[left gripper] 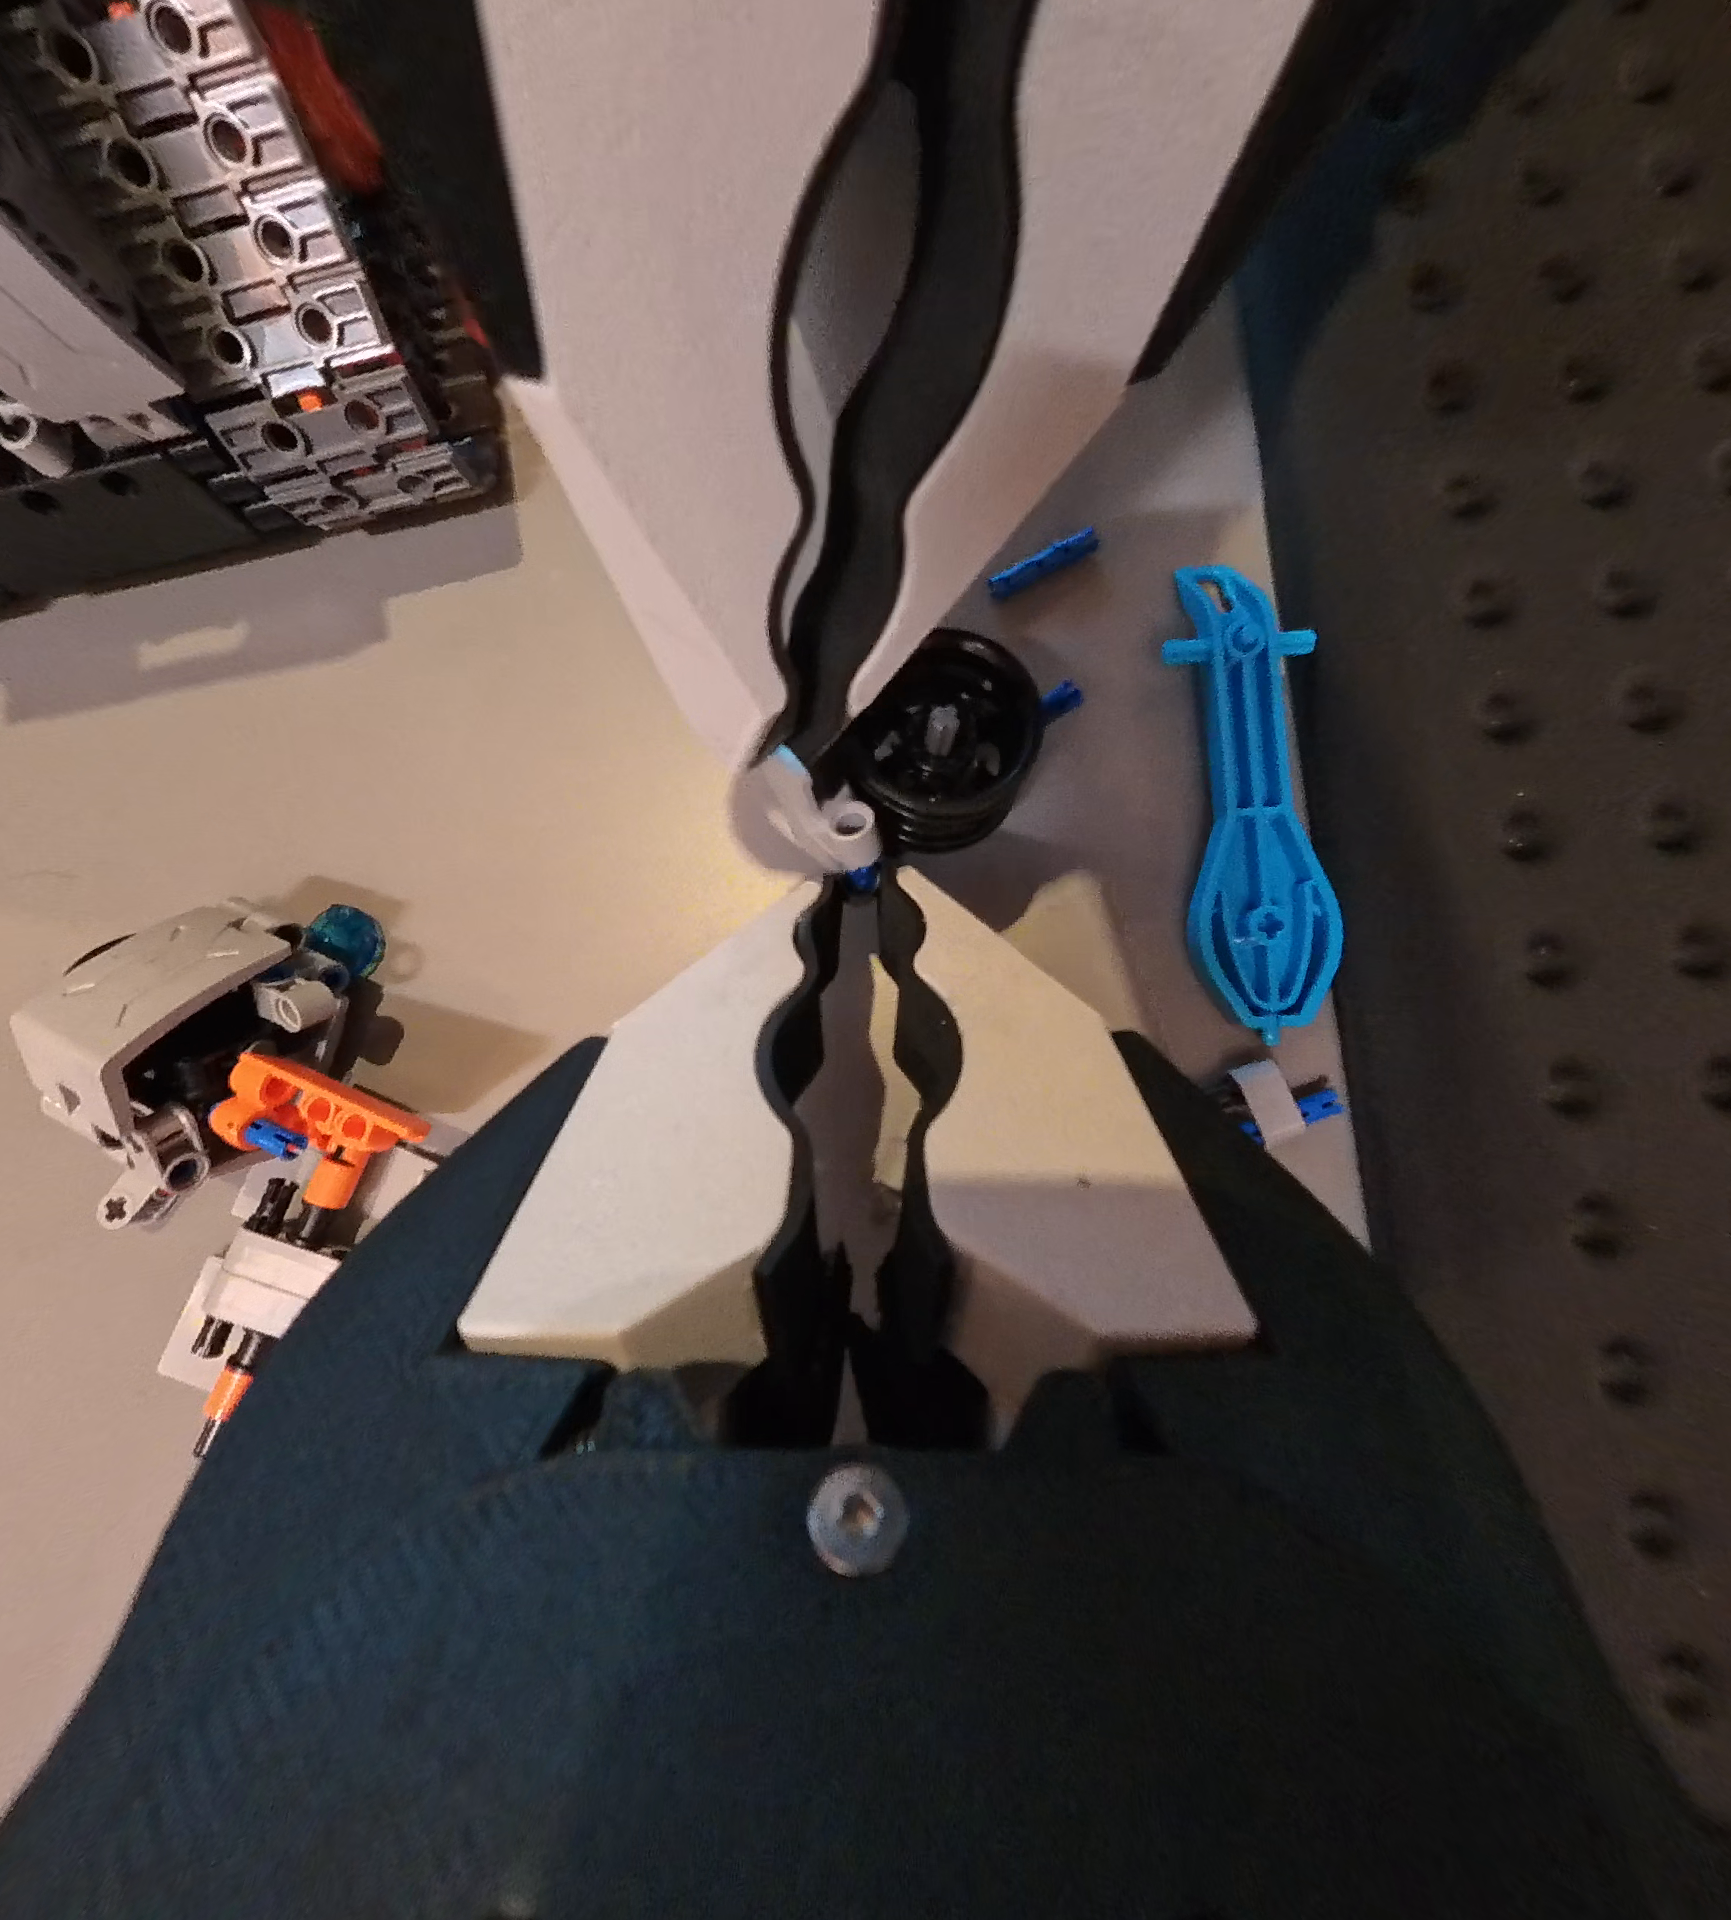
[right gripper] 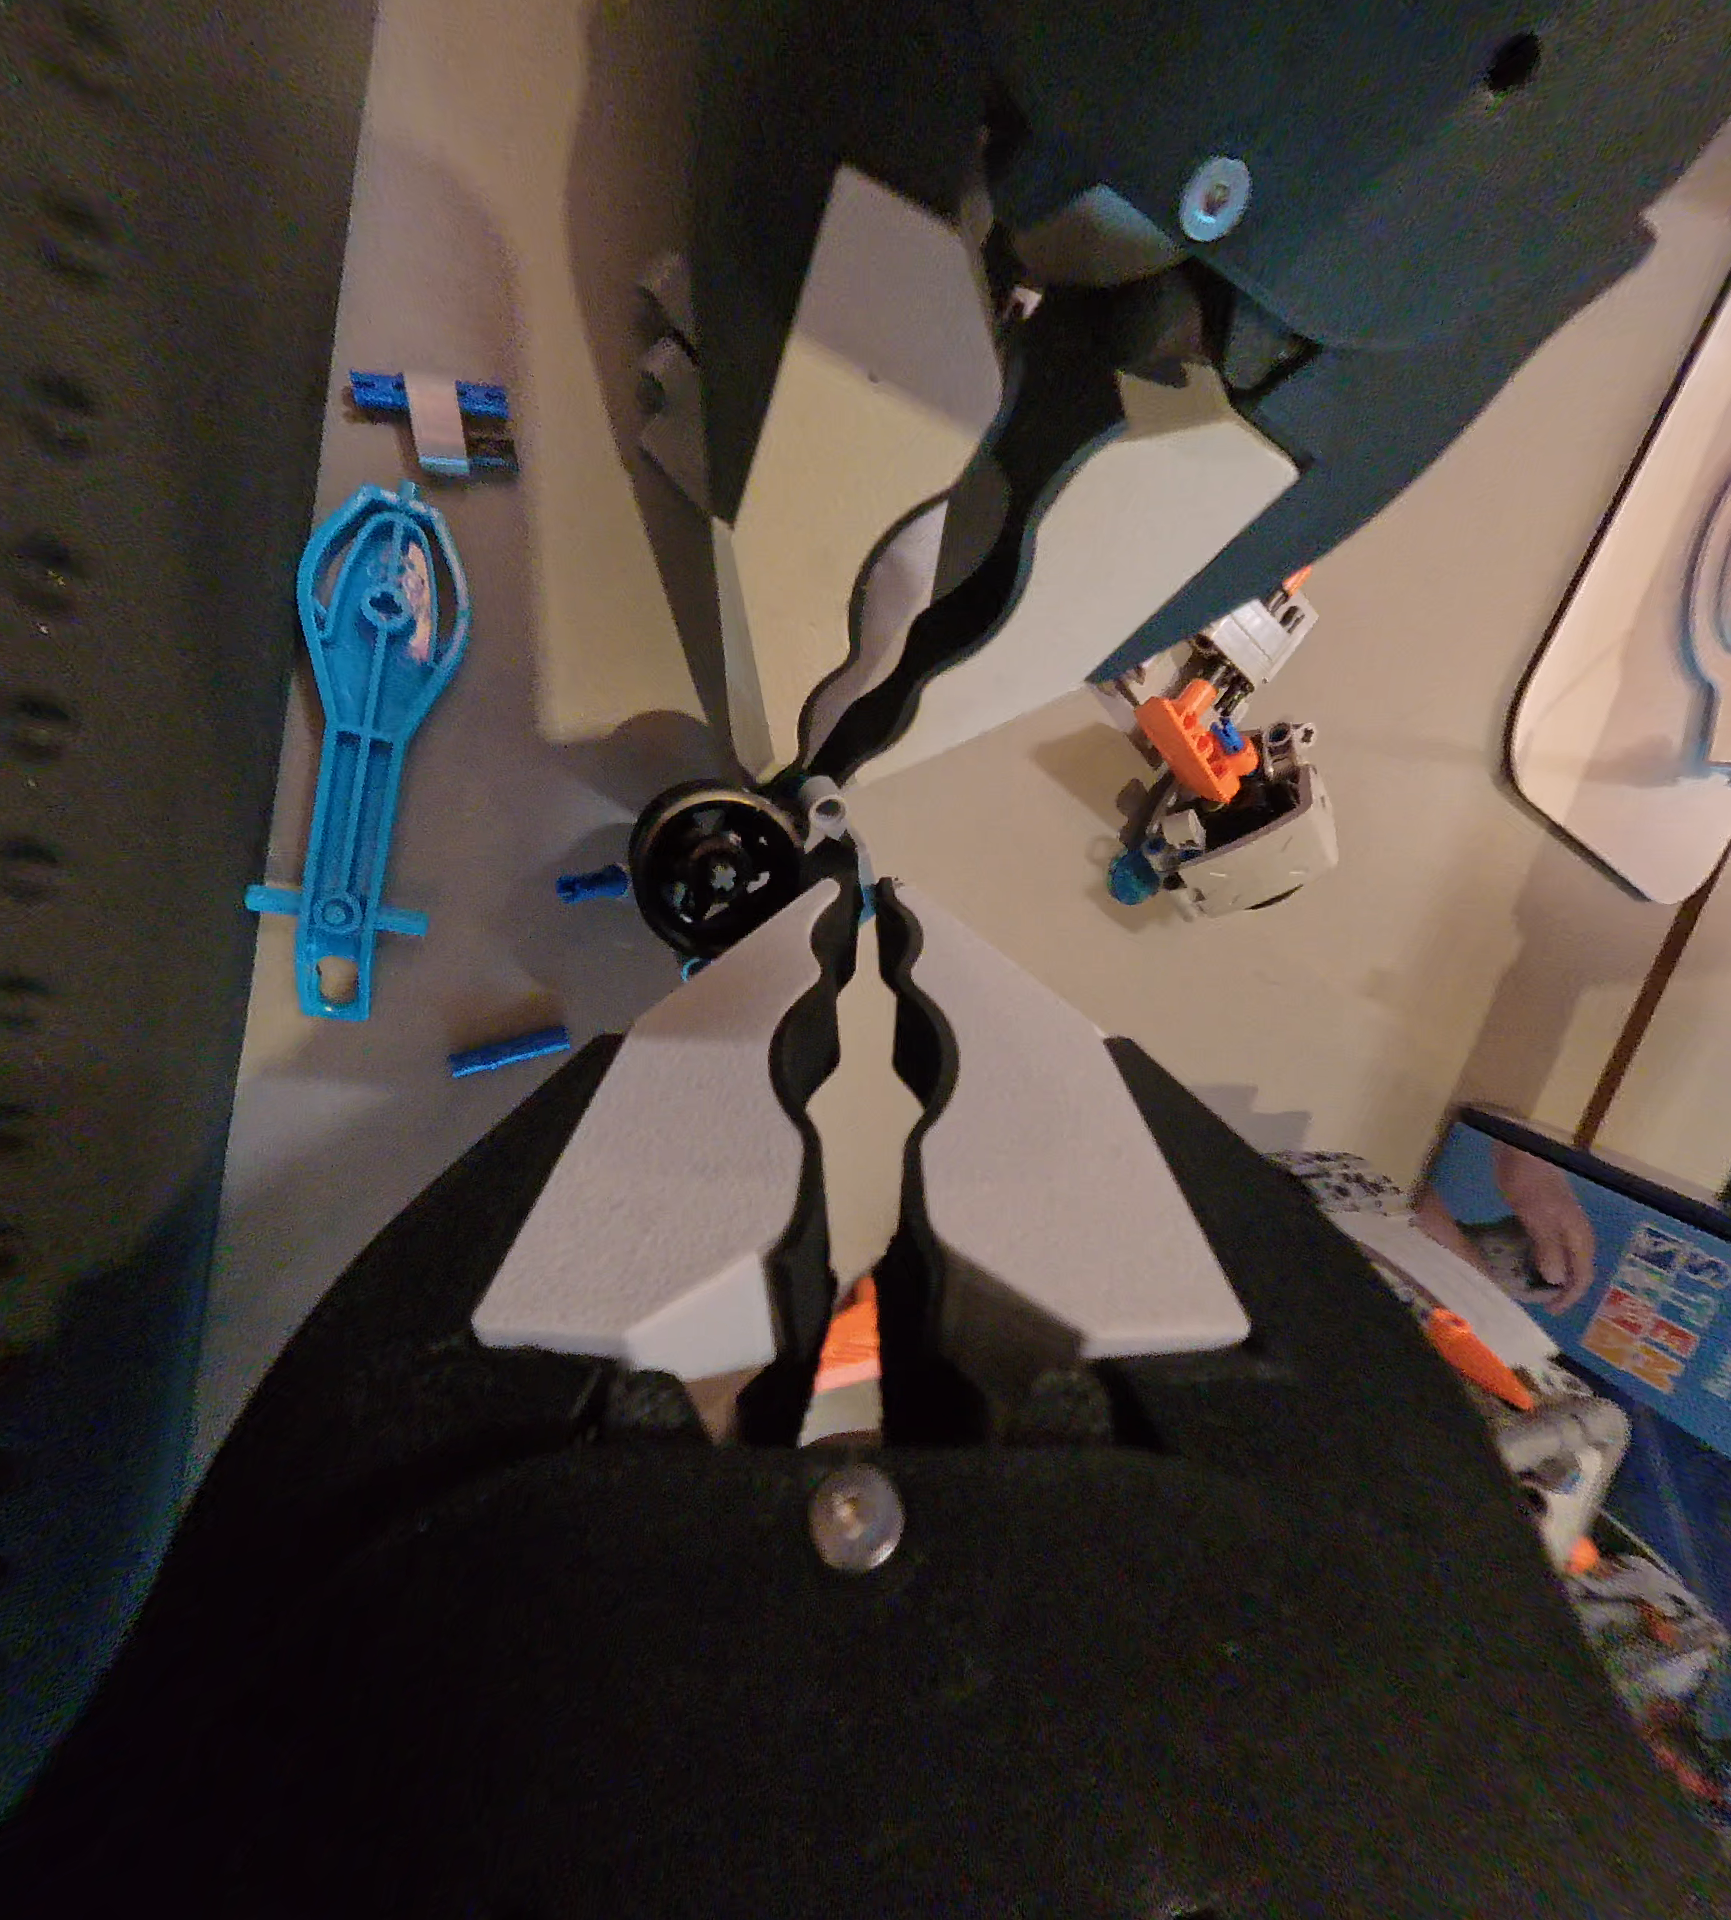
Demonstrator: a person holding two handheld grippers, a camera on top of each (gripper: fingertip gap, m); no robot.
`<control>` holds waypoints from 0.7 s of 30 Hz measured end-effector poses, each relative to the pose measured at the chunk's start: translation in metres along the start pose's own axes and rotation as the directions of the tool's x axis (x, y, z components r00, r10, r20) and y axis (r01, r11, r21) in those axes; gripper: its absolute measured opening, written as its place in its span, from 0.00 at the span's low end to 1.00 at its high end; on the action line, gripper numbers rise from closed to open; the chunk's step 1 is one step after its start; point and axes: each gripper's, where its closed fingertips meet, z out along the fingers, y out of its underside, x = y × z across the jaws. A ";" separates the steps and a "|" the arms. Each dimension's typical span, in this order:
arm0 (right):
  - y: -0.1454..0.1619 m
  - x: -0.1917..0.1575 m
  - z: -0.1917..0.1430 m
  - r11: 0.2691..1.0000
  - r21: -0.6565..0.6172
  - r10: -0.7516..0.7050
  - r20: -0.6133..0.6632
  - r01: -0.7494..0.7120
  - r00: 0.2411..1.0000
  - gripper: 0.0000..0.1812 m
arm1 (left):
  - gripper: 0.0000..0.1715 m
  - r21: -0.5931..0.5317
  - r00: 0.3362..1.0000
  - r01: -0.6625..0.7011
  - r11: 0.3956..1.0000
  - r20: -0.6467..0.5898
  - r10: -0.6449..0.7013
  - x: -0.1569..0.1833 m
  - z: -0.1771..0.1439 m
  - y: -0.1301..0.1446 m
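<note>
With my left gripper (left gripper: pixel 853 883) pinching a blue pin and my right gripper (right gripper: pixel 866 894) clamped on the grey beam (left gripper: pixel 819 821) (black wheel (left gripper: pixel 954 743) attached, above the bench (left gripper: pixel 425 779)), any misalignment could pop the pin loose.

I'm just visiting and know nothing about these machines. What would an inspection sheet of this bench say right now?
Surface: pale tabletop, with a dark dimpled mat along one edge.
Handled things: black wheel joined to a small grey connector piece, held up between the two grippers.
Clutter: blue plastic tool, loose blue pins, half-built grey and orange model, large grey and black brick build, blue printed box.
Grippers: left gripper shut on a blue pin under the connector; right gripper nearly closed at the same assembly, grip unclear.
Cables: nothing seen.
Surroundings: white tray at the table's side.
</note>
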 end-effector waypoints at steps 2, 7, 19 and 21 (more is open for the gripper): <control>0.001 -0.002 0.003 0.999 0.037 0.035 0.034 -0.037 0.999 0.01 | 0.03 0.005 0.999 0.028 1.000 -0.044 -0.028 0.005 0.000 -0.001; 0.001 -0.002 0.005 0.996 0.081 0.034 0.053 -0.038 0.998 0.01 | 0.03 0.013 0.997 0.046 0.999 -0.061 -0.045 0.005 0.000 -0.001; 0.014 -0.006 0.009 0.968 0.180 0.151 0.141 -0.175 0.978 0.00 | 0.12 0.028 0.976 0.134 0.991 -0.174 -0.127 0.007 0.000 0.004; 0.013 -0.005 0.008 0.967 0.183 0.152 0.138 -0.176 0.979 0.00 | 0.15 0.036 0.977 0.132 0.991 -0.171 -0.124 0.007 -0.002 0.003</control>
